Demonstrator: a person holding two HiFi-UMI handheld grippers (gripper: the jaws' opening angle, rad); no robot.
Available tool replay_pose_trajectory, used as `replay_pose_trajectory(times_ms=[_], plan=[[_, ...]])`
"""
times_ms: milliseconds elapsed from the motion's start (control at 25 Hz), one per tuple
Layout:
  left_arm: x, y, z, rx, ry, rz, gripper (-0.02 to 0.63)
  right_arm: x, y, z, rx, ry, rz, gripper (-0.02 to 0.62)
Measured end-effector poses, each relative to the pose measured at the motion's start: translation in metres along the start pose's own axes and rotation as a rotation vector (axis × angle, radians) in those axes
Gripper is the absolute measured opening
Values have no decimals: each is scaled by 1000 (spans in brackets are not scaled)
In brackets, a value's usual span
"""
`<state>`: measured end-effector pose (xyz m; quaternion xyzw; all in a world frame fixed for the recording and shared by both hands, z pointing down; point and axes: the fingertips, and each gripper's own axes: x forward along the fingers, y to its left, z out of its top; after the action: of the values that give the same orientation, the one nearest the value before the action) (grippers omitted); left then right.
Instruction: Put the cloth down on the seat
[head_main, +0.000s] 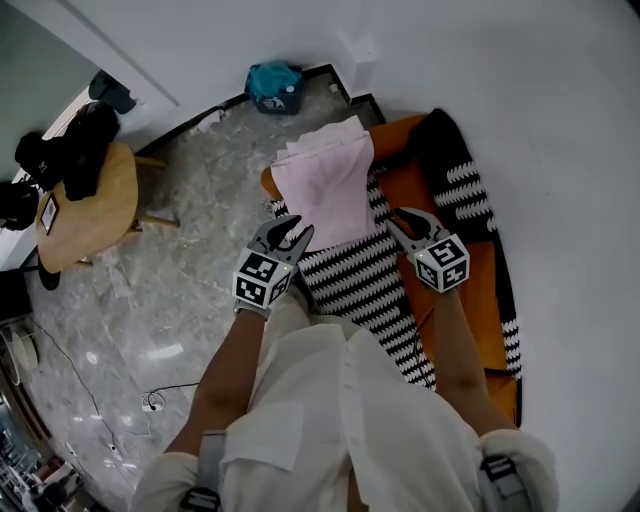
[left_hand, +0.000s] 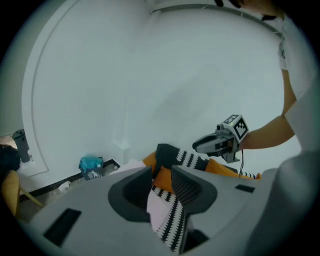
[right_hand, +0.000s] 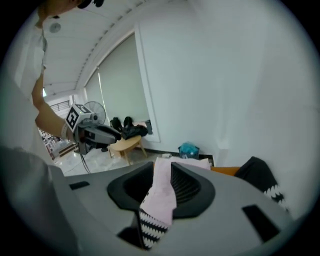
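A pale pink cloth (head_main: 325, 190) lies spread flat on the seat, an orange couch (head_main: 480, 290) covered with a black-and-white zigzag blanket (head_main: 355, 280). My left gripper (head_main: 290, 232) hovers at the cloth's near left corner, its jaws apart. In the left gripper view (left_hand: 161, 172) only a strip of pink cloth (left_hand: 159, 210) and blanket shows through the gap. My right gripper (head_main: 398, 220) is at the near right corner. In the right gripper view (right_hand: 161, 167) the pink cloth (right_hand: 161, 192) shows in the gap, and the pads do not pinch it.
A round wooden table (head_main: 90, 200) with dark bags stands to the left on the marble floor. A teal bag (head_main: 272, 85) sits by the white wall behind the couch. A cable (head_main: 150, 400) lies on the floor beside the person's leg.
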<state>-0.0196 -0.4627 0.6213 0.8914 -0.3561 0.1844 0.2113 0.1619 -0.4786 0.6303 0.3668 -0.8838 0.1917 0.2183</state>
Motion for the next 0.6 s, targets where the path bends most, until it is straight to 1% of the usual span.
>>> replay_pose_trajectory(times_ms=[160,320,520,600], plan=[[-19,-3,54,-4,-148,8,127,-15,9,45,38,-154,-54,118],[-53,-5,107,-3,-318,27,75,-37,18,86,58,-292,-86,115],[-105,-14,166,75,-475,54,43,-77,33,140,6,-438,-108,100],[-126,-20,186,103,-528,73,32,-95,42,161,-27,-492,-119,77]])
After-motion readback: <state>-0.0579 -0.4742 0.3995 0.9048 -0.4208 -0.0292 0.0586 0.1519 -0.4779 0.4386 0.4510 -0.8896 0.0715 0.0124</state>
